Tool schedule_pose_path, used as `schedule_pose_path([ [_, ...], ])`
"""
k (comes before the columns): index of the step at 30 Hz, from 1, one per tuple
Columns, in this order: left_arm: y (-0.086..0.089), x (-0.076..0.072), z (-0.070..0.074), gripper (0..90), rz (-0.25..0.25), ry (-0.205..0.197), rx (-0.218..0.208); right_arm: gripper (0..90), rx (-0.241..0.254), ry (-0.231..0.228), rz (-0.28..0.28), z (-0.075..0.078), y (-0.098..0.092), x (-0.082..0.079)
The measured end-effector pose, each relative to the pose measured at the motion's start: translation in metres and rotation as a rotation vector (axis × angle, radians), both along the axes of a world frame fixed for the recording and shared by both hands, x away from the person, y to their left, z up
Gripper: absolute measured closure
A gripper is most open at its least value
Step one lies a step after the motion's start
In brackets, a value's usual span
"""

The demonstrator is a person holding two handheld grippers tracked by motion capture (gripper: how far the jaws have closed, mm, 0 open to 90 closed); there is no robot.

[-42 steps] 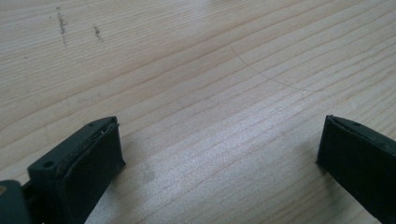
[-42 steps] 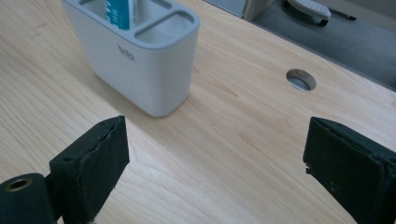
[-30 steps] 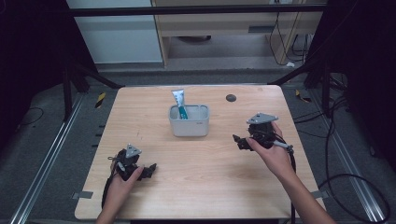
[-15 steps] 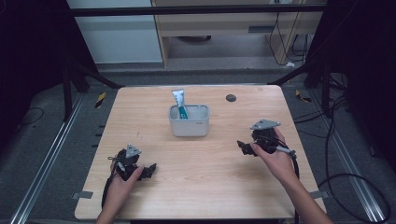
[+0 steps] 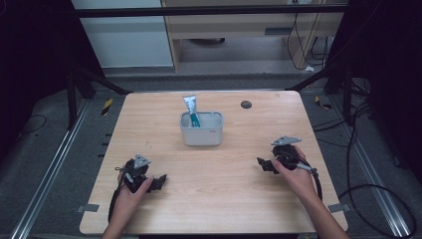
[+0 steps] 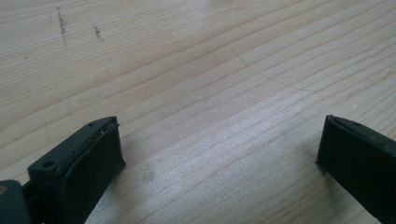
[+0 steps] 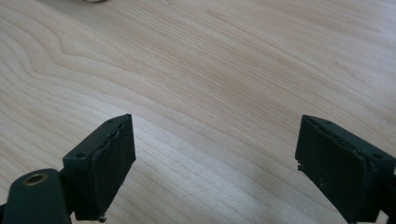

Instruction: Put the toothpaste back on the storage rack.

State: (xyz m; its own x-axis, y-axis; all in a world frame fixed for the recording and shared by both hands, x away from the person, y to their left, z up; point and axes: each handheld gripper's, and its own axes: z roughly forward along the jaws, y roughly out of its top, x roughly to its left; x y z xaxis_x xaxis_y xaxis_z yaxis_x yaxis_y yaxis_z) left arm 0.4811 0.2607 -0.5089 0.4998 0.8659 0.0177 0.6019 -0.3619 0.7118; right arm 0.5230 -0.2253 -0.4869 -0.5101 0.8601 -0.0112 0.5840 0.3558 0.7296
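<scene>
Both jaws spread wide and empty, the left hand-held gripper point(image 5: 160, 181) and right hand-held gripper point(image 5: 262, 165) rest near the desk's point(image 5: 149, 114) front edge, bare wood between them.

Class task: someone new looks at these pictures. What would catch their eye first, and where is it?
First, the grey bin at the table's middle, a toothpaste tube sticking up from it. Then the two hand-held grippers near the front edge, left gripper and right gripper, both open over bare wood. A small dark disc lies far back.

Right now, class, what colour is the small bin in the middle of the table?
Light grey; the bin shows best in the high view.
</scene>
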Motion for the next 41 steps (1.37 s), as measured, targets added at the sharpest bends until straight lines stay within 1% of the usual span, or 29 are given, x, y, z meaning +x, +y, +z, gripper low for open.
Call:
schedule_pose_path([
  [6,0.000,0.000,0.000,0.0,-0.002,-0.001,0.003,12.8,0.034,0.010,-0.040,-0.010,-0.010,0.002],
  [7,0.000,0.000,0.000,0.0,0.000,0.000,0.000,12.8,0.033,0.011,-0.043,-0.011,-0.011,0.003],
  [8,0.000,0.000,0.000,0.0,0.000,0.000,0.001,12.8,0.044,0.016,-0.050,-0.011,-0.012,0.002],
  [9,0.000,0.000,0.000,0.0,0.000,0.000,0.000,12.7,0.044,0.015,-0.053,-0.013,-0.012,0.003],
  [10,0.000,0.000,0.000,0.0,0.000,0.000,0.000,12.7,0.048,0.023,-0.054,-0.014,-0.013,0.003],
  [12,0.000,0.000,0.000,0.0,-0.002,-0.001,0.002,12.7,0.043,0.020,-0.057,-0.016,-0.013,0.004],
  [16,0.000,0.000,0.000,0.0,0.000,0.000,0.000,12.5,0.056,0.029,-0.067,-0.018,-0.012,0.005],
  [19,0.000,0.000,0.000,0.0,0.000,0.000,0.000,11.9,0.052,0.032,-0.069,-0.020,-0.011,0.006],
  [20,0.000,0.000,0.000,0.0,0.000,0.000,0.000,11.6,0.046,0.022,-0.072,-0.021,-0.010,0.006],
  [28,0.000,0.000,0.000,0.0,0.000,0.000,0.000,9.5,0.043,0.003,-0.079,-0.023,-0.008,0.006],
  [29,0.000,0.000,0.000,0.0,0.000,0.000,0.000,8.9,0.032,-0.003,-0.077,-0.024,-0.007,0.005],
  [33,0.000,0.000,0.000,0.0,0.000,0.000,0.000,6.8,0.008,-0.004,-0.073,-0.025,-0.005,0.005],
  [41,0.000,0.000,0.000,0.0,0.000,0.000,0.000,1.6,0.004,0.010,-0.116,-0.025,0.000,0.005],
])
